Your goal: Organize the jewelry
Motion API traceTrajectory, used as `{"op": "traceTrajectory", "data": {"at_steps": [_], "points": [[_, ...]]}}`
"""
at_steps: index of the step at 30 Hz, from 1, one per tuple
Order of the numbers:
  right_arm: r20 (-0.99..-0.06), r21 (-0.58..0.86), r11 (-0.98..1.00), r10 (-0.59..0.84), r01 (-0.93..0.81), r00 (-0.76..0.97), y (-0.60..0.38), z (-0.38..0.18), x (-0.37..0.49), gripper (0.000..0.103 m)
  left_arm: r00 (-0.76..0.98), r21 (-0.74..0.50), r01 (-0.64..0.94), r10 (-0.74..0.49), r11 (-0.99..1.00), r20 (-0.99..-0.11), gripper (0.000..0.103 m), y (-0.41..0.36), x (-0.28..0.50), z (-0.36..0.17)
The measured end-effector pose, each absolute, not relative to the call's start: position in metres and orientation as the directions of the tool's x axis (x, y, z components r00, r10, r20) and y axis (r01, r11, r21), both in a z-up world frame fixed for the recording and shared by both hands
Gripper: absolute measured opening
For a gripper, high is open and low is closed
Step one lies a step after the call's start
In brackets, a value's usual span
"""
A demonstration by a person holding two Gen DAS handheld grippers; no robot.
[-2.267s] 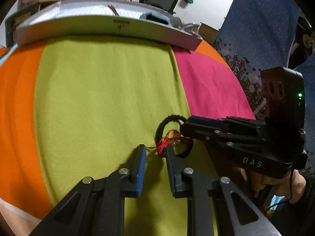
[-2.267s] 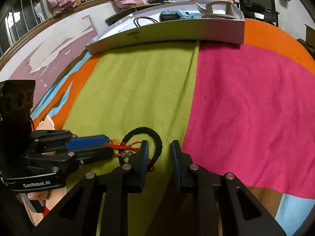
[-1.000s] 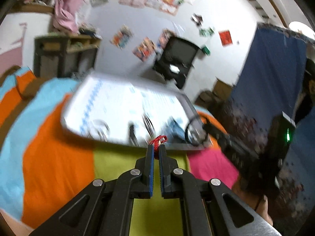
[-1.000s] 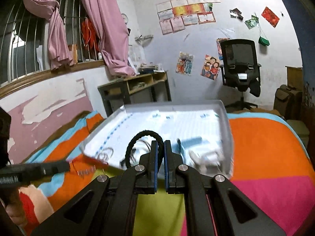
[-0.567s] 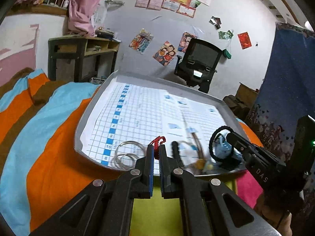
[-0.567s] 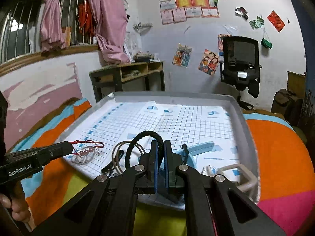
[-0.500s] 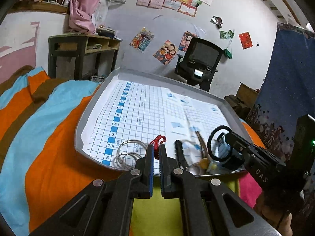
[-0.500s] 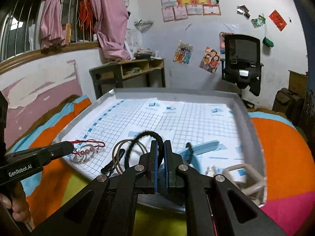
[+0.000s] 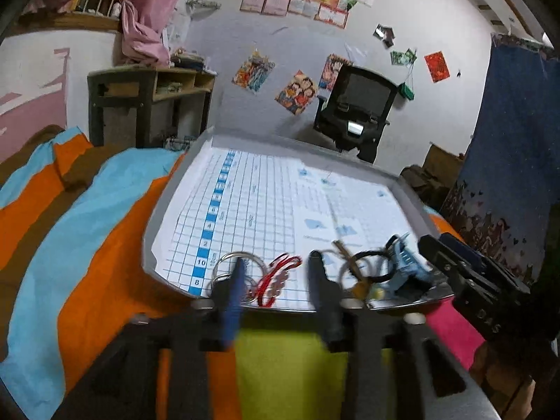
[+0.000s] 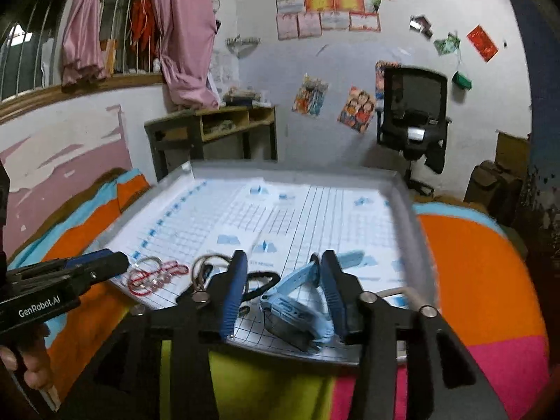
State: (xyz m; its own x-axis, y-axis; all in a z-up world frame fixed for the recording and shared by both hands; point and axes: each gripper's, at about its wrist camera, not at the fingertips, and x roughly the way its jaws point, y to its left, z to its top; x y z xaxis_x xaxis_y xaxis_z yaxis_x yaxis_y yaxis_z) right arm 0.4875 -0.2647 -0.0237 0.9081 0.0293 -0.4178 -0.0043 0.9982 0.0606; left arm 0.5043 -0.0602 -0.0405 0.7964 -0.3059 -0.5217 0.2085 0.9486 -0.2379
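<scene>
Red cord bracelet (image 9: 276,278) lies in the grey tray (image 9: 154,224) between the left gripper (image 9: 276,269)'s spread fingers. Right gripper (image 10: 281,262) also gapes, empty, over the black hair tie (image 10: 260,281).

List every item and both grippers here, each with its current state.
left gripper: open, holding nothing
right gripper: open, holding nothing
red string bracelet: released, lying in the tray
black hair tie: released, lying in the tray
blue watch: lying in the tray, strap unfastened
metal rings: lying in the tray, near the red string bracelet
tray: resting on the striped blanket, paper-lined
</scene>
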Motion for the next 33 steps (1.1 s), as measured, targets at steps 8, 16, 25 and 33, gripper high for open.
{"op": "traceTrajectory", "data": {"at_steps": [8, 16, 25, 33], "points": [[-0.275, 0.083, 0.996, -0.002, 0.026, 0.962, -0.276, 0.045, 0.421, 0.082, 0.9, -0.251, 0.191, -0.271, 0.949, -0.34, 0.096, -0.049, 0.433, 0.026], [-0.16, 0.079, 0.997, -0.007, 0.02, 0.987, -0.273, 0.107, 0.346, 0.101, 0.953, -0.207, 0.166, -0.211, 0.964, -0.219, 0.103, -0.03, 0.35, 0.078], [-0.074, 0.042, 0.999, 0.004, -0.001, 0.997, -0.252, 0.142, 0.249, 0.101, 0.967, -0.177, 0.145, -0.177, 0.974, -0.182, 0.103, -0.014, 0.256, 0.095], [-0.062, 0.054, 0.998, -0.012, 0.015, 0.998, -0.247, 0.131, 0.168, 0.101, 0.972, -0.153, 0.127, -0.154, 0.98, -0.176, 0.103, -0.005, 0.182, 0.089]]}}
